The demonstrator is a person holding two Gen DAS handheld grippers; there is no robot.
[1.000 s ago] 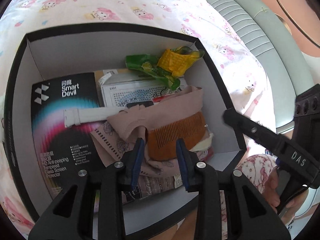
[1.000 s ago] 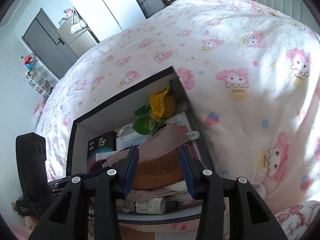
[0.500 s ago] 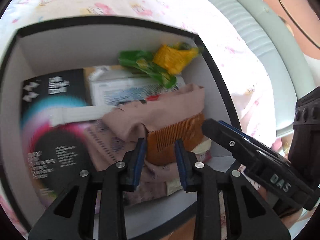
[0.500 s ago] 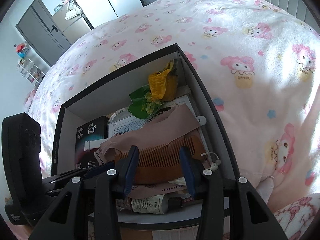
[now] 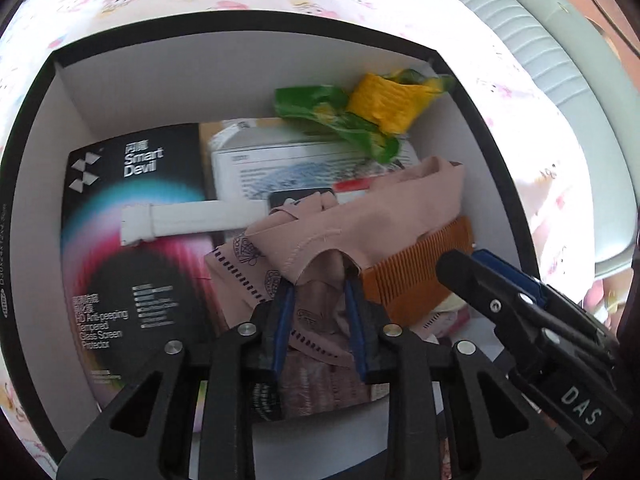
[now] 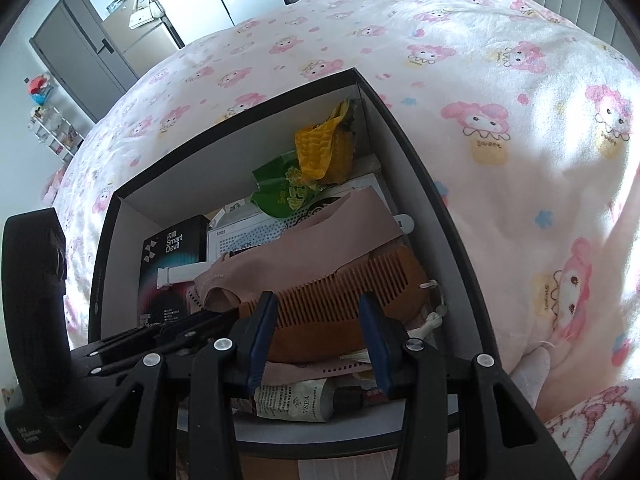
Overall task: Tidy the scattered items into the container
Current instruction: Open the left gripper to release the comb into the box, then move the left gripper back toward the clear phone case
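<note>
The task looks almost finished. The box (image 5: 256, 68) stands on the bed (image 6: 500, 80), and I see no loose item on the bedcover around it in either view, though the views do not show the whole bed. Inside the box lie a black screen protector pack (image 5: 132, 248), a white strap (image 5: 192, 220) across it, a white carton (image 5: 288, 168), a green and yellow wrapper (image 5: 360, 112) in the far corner, a pink cloth (image 5: 360, 224), a wooden comb (image 6: 340, 292) and a small tube (image 6: 296, 400) near the front wall. What is left, in my judgement, is only to arrange the top pieces, which sit high and untidy.

The left tool (image 5: 320, 312) points down into the box and its jaws are closing. A fold of the pink cloth lies between the blue pads; the pads seem to be at the fabric, but I cannot tell if they already press it. The comb lies just beside this tool, on its right side, partly under the cloth.

The right tool (image 6: 318, 324) hangs over the near part of the box with its jaws half apart, not clenched. The comb is seen between its two fingers, but it appears to lie below them in the box, and the pads do not seem to press on it.
</note>
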